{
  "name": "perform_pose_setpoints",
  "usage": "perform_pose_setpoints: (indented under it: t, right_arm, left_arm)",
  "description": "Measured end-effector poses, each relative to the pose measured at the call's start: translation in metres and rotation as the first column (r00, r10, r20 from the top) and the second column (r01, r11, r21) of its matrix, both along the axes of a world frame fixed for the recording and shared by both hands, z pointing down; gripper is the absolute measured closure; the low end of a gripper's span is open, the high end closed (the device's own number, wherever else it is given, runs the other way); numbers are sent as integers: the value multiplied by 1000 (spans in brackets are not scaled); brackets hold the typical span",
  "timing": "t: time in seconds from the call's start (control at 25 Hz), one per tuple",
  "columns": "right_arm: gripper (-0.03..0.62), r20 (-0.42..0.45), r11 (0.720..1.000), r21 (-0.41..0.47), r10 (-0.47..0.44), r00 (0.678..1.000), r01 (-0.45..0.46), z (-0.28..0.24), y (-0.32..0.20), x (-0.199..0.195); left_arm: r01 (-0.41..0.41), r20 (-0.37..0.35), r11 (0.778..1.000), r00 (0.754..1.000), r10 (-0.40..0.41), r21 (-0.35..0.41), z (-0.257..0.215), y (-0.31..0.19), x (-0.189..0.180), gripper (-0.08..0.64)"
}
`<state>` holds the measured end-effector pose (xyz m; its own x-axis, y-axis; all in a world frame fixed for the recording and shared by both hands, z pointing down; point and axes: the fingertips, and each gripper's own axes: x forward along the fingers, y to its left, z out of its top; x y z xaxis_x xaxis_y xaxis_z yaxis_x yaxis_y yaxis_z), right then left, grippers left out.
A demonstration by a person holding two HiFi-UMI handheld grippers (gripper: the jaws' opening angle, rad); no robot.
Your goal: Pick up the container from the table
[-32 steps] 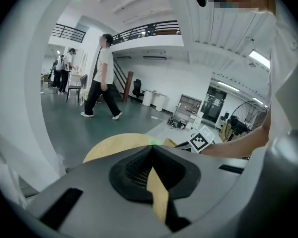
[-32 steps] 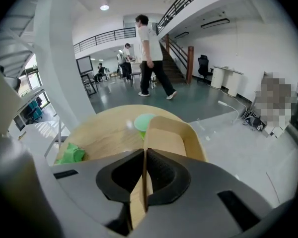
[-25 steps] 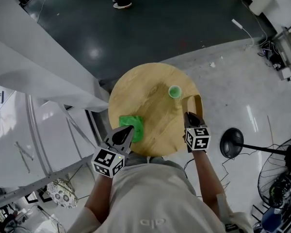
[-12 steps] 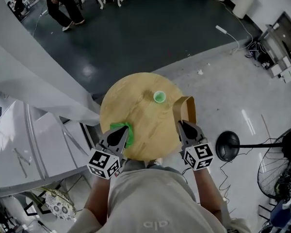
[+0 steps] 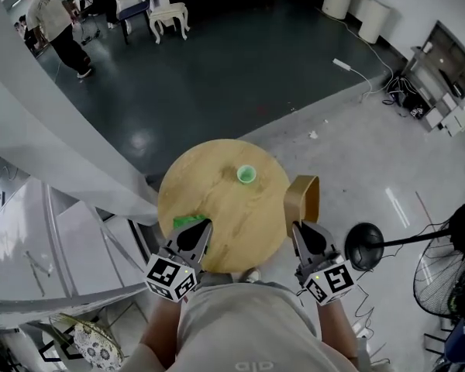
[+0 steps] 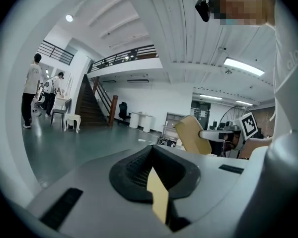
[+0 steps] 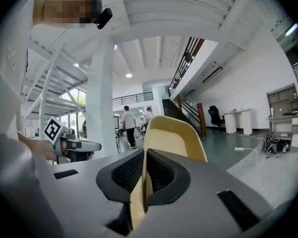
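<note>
Closest in the head view are the person's two forearms, each holding a gripper near the table's (image 5: 217, 196) near edge. The left gripper (image 5: 200, 235) sits at the near-left edge, and its own view shows its jaws (image 6: 151, 177) closed together. A thin pale strip shows in the seam between them, and I cannot tell what it is. Its tips are over a green cloth (image 5: 184, 223) lying at that same near-left edge.

The right gripper (image 5: 304, 231) is just beyond the table's near-right edge. In its own view its jaws (image 7: 141, 182) are pressed almost together on the thin wall of the container (image 7: 171, 138). This is a tan, open, scoop-like shell that stands up past the fingertips.

In the head view the container (image 5: 304, 196) is off the table, beside its right edge, with pale floor beneath it. The left gripper view shows the container (image 6: 193, 135) raised in the air on the right gripper.

Farther in, a small green cup (image 5: 246, 174) stands upright toward the table's far edge, well apart from the cloth and the container. To the right of the table, the round black base of a stand (image 5: 364, 236) rests on the floor. Beyond the table is dark floor, with a white chair (image 5: 170, 14) and a person (image 5: 54, 22) standing at the far left.
</note>
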<state>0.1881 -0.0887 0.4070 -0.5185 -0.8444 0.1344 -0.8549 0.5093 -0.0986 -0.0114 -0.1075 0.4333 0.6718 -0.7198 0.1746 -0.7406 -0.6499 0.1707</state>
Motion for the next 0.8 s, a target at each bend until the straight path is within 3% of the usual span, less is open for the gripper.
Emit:
perform_pose_setpoints:
  t: [0.8]
  right_arm:
    - [551, 19, 999, 41, 31, 999, -32, -2, 39, 41]
  left_arm:
    - [-35, -17, 999, 999, 36, 38, -12, 15, 38, 545]
